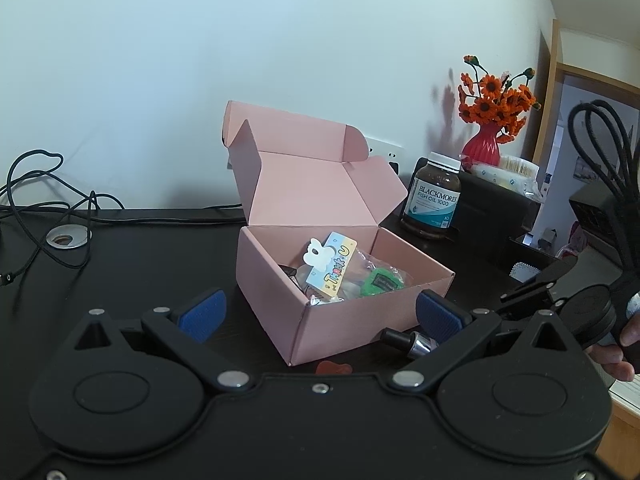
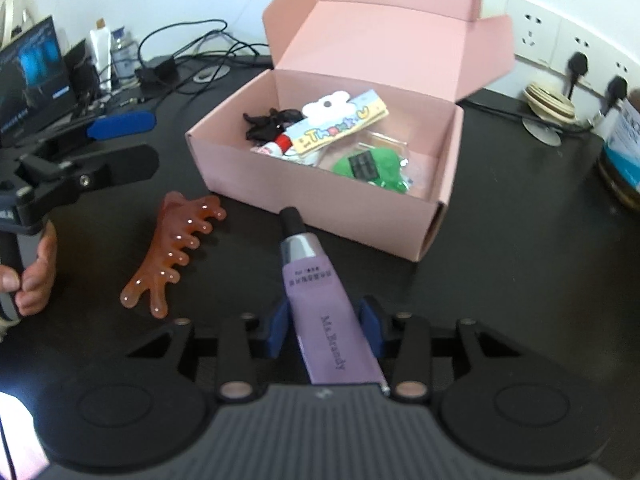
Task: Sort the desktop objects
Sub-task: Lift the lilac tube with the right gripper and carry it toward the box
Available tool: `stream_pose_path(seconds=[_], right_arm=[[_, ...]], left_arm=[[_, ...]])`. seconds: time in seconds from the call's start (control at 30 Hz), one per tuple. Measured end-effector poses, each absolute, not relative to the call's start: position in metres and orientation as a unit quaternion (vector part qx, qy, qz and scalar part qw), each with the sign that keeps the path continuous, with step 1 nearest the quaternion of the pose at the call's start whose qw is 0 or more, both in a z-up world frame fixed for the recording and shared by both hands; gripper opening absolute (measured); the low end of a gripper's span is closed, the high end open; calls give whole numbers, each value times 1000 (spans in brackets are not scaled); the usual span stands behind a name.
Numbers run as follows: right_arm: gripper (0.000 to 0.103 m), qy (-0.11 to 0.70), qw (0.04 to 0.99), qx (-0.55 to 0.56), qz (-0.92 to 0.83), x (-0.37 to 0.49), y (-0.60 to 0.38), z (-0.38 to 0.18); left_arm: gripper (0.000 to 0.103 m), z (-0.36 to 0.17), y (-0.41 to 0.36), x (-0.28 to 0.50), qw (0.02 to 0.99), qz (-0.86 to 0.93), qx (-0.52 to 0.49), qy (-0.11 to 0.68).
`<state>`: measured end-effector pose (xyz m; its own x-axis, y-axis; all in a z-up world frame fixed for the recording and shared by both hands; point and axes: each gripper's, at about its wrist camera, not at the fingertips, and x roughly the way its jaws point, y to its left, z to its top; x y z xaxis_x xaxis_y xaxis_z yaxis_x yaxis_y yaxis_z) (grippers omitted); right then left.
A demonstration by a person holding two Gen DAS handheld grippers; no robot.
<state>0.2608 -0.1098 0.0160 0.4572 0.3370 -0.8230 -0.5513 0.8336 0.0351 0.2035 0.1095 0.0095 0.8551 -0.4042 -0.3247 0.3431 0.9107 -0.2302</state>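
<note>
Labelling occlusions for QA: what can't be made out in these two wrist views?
- Lilac cosmetic tube: left wrist view shows only its black cap; the left gripper hides the rest.
- Orange translucent claw hair clip: left view, mostly hidden behind the gripper body.
- Brown supplement bottle: right view, cut by the edge and blurred.
- Pink cardboard box: items under the clear bag are hidden.

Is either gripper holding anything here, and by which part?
The right gripper clamps the purple tube at its flat rear half; the left gripper is open, empty.

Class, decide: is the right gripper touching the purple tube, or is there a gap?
Touching. The right wrist view shows the right gripper with both blue pads pressed against the sides of the purple tube, no gap on either side.
</note>
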Motion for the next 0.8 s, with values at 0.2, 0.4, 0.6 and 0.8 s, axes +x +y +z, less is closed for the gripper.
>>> stream_pose_path(seconds=[0.2, 0.4, 0.6, 0.8], right_arm=[[40, 442, 841, -143, 276, 268, -99, 15], [31, 412, 845, -184, 289, 255, -89, 16], [30, 376, 856, -203, 290, 236, -92, 19], [30, 363, 867, -206, 274, 224, -106, 31]], left_arm=[[103, 9, 109, 204, 959, -196, -81, 187], [103, 9, 109, 205, 959, -198, -80, 187], [103, 9, 109, 204, 960, -196, -79, 183], [103, 9, 110, 203, 962, -186, -83, 182]])
